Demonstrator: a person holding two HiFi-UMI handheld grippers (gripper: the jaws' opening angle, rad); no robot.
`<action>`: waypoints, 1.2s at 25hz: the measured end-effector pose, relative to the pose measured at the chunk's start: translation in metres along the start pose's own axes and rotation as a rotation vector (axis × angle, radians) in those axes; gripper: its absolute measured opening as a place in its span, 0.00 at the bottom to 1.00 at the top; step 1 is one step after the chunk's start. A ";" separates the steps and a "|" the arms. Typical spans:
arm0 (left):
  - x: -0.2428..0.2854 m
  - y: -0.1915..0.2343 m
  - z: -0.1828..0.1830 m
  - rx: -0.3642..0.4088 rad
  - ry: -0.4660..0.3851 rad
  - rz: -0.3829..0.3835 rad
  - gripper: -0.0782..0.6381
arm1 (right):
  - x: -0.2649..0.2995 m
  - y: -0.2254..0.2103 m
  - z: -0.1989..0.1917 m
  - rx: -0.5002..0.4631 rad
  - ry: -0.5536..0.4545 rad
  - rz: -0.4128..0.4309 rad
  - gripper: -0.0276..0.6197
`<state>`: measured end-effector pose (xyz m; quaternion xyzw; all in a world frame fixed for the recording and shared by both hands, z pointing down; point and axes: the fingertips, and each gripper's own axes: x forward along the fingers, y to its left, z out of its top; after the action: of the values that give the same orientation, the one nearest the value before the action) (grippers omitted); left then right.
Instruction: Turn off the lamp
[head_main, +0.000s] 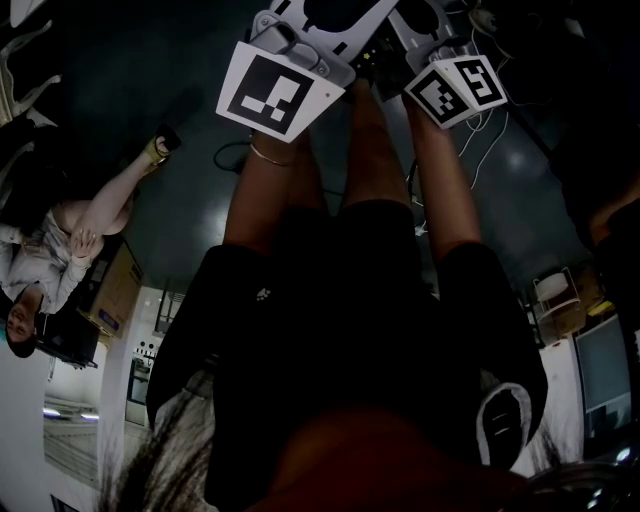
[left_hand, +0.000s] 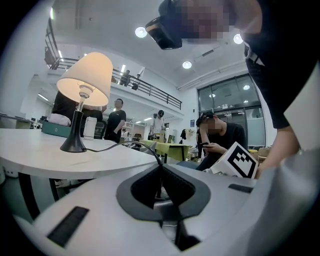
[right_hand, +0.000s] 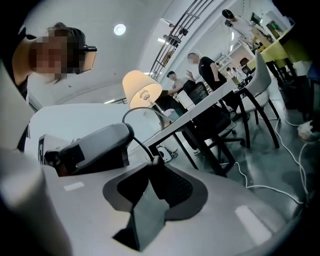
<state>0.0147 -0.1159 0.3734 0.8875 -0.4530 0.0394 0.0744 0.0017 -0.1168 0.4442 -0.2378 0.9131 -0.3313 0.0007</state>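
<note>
Left gripper view is showing the left gripper (left_hand: 160, 168) clenching the cord (left_hand: 118, 145), probably to steady it; the right gripper (right_hand: 154, 164) is pinching the switch (right_hand: 156, 158) on it, while the lamp (left_hand: 85, 80) is glowing on the table (left_hand: 30, 146)

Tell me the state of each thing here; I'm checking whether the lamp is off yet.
lamp: lit, shade glowing
cord: runs from the lamp's base to both sets of jaws
left hand-held gripper: shut on the cord
right hand-held gripper: shut on the cord
</note>
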 end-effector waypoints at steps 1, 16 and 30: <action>0.000 0.000 0.000 -0.001 -0.001 -0.001 0.14 | -0.001 0.001 0.001 0.000 -0.002 0.004 0.18; -0.004 -0.001 -0.007 0.028 -0.002 -0.026 0.14 | -0.008 0.005 0.002 0.079 -0.020 0.064 0.16; -0.026 -0.001 -0.067 -0.051 0.074 -0.002 0.18 | -0.026 0.003 0.014 0.183 -0.084 0.107 0.16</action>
<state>-0.0004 -0.0834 0.4360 0.8837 -0.4499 0.0605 0.1137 0.0260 -0.1121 0.4272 -0.2013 0.8897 -0.4023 0.0783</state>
